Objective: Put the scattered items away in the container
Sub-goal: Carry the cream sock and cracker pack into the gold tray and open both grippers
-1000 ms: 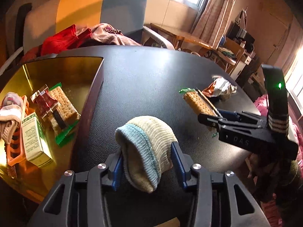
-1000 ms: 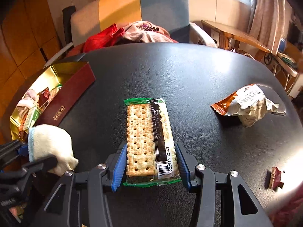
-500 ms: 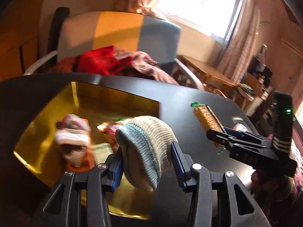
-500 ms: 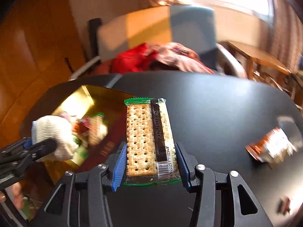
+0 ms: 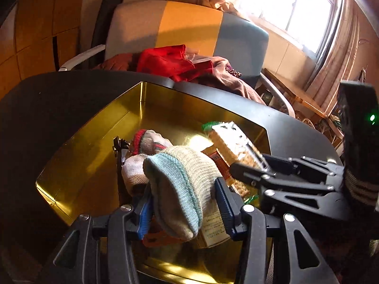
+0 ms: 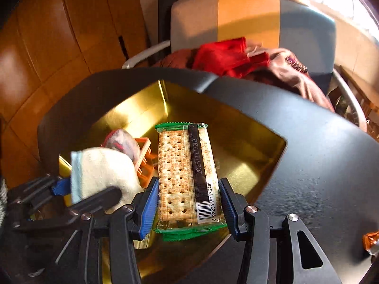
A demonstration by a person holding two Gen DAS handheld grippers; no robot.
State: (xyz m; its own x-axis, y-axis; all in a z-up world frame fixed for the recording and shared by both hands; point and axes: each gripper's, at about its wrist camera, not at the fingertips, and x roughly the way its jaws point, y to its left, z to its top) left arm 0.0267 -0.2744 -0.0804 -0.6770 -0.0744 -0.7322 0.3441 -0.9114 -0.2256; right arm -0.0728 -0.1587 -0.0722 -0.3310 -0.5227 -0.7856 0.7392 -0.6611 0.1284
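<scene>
My left gripper [image 5: 183, 203] is shut on a cream sock with a light-blue cuff [image 5: 180, 184] and holds it above the gold tin [image 5: 90, 146]. My right gripper [image 6: 188, 203] is shut on a cracker pack with green ends [image 6: 187, 172], also held over the tin [image 6: 248, 146]. The right gripper and its crackers [image 5: 236, 144] show in the left wrist view on the right. The left gripper with the sock [image 6: 104, 170] shows in the right wrist view at lower left. Inside the tin lie a red-trimmed sock [image 5: 146, 142], an orange clip [image 6: 144, 158] and a small carton [image 5: 213, 227].
The tin sits on a black round table [image 6: 319, 170]. Behind the table stands a chair [image 5: 165, 28] piled with red and brown clothes [image 5: 173, 61]. An orange wrapper [image 6: 370, 242] lies at the right edge of the table.
Both grippers have moved left from over the bare table to above the gold tin, each still holding its item.
</scene>
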